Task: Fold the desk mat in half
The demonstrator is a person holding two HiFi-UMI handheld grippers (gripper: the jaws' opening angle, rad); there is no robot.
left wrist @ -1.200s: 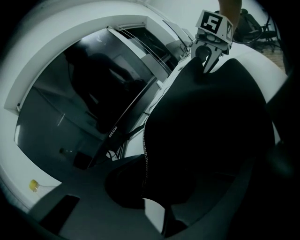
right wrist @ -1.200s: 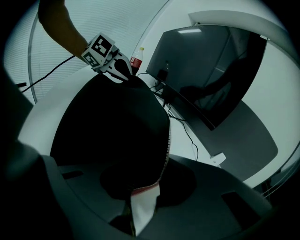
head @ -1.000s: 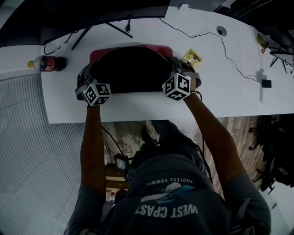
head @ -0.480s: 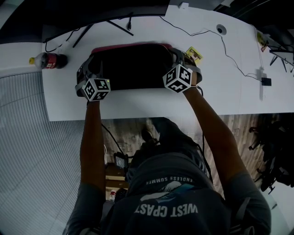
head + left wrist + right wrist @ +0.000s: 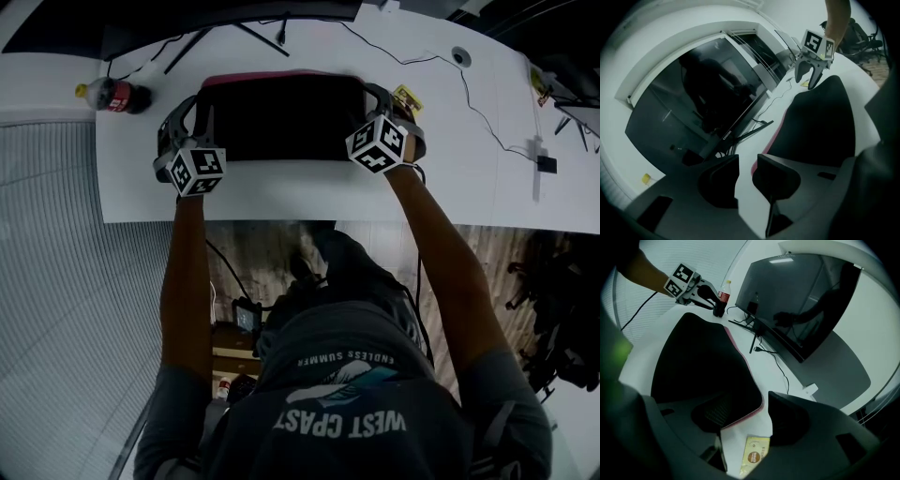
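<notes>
My left tongs (image 5: 746, 165) and right tongs (image 5: 757, 422) have just been opening and grip nothing. The desk mat (image 5: 281, 117) lies doubled on the worktop (image 5: 309, 197) between them, long axis running tongs to tongs. One corner sits loose inside my right jaws.

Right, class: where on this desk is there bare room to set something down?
Free: the desk strip between mat and front edge; the stretch right of the card, crossed by a cable. Crowded: behind the mat under the monitor, and left by the bottle.
</notes>
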